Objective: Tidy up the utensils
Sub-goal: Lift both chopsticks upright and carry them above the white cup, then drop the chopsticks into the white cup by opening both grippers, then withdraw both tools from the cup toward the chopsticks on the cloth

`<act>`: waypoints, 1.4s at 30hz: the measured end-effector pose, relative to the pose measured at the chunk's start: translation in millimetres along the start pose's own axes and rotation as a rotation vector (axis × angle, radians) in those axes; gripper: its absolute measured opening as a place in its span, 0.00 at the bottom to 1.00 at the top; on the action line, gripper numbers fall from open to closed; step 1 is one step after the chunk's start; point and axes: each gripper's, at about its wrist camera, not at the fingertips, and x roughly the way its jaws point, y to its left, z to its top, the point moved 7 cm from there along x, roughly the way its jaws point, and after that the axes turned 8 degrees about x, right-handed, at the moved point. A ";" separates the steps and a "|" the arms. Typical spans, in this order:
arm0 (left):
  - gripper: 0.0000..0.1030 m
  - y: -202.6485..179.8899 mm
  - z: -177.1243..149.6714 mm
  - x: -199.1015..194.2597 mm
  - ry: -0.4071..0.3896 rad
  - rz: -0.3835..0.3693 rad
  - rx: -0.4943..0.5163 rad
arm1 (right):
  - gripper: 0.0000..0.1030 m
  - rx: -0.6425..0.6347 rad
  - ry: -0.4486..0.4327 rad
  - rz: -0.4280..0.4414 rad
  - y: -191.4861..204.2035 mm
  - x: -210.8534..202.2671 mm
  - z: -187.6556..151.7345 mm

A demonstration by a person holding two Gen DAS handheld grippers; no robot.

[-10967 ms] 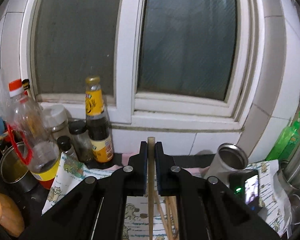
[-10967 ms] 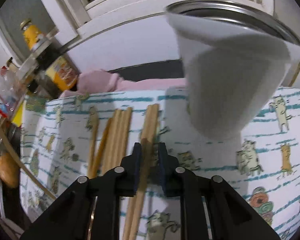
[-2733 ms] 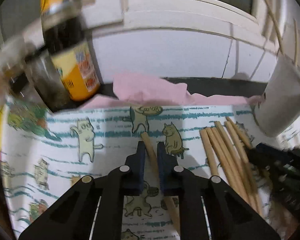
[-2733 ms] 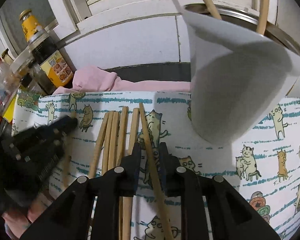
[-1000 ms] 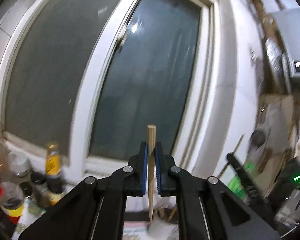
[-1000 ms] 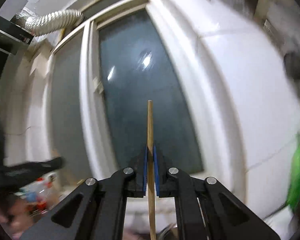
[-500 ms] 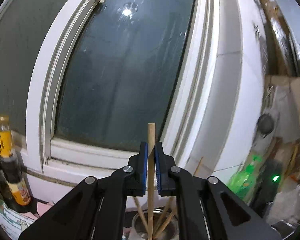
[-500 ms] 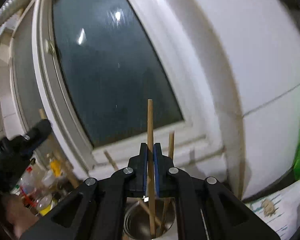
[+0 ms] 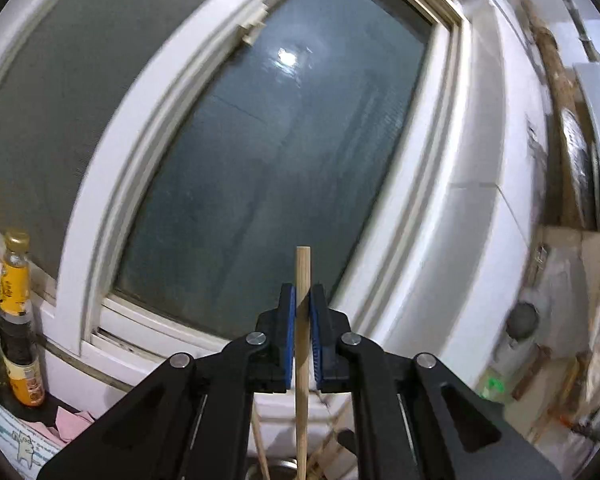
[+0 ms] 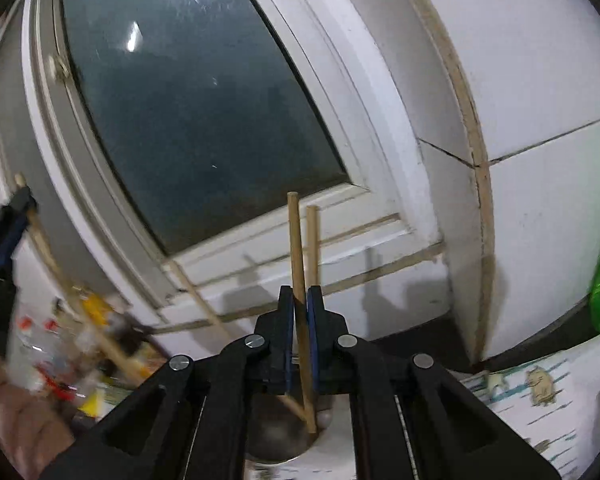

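My left gripper is pinched tight on one wooden chopstick, held upright, its top standing above my blue pads. Its lower end runs down toward the metal cup, whose rim just shows at the bottom edge with other sticks leaning in it.

My right gripper is likewise clamped on a second chopstick, upright with a slight tilt; its lower end reaches into the steel cup below. Another stick already stands in that cup just beside mine.

Writing: the yellow-labelled sauce bottle by the window carries print, but it is too small and blurred to read. The cat-patterned cloth bears no legible text.

Against the frames of half a second ago: in the left view the cup has dropped nearly out of sight and the window has swung. In the right view the cup sits lower, and my other gripper at the left edge is further out. Both grips are unchanged.
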 end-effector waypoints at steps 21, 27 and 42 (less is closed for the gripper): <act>0.52 20.5 -103.6 10.0 0.264 -0.023 0.091 | 0.45 -0.065 -0.109 -0.179 -7.1 1.2 1.3; 0.81 16.0 -87.1 -4.3 0.210 -0.008 0.118 | 0.51 -0.079 -0.102 -0.183 -4.8 3.5 -1.1; 1.00 84.4 -86.4 -61.8 0.261 0.296 0.402 | 0.81 -0.190 -0.243 -0.184 29.9 -24.1 -6.3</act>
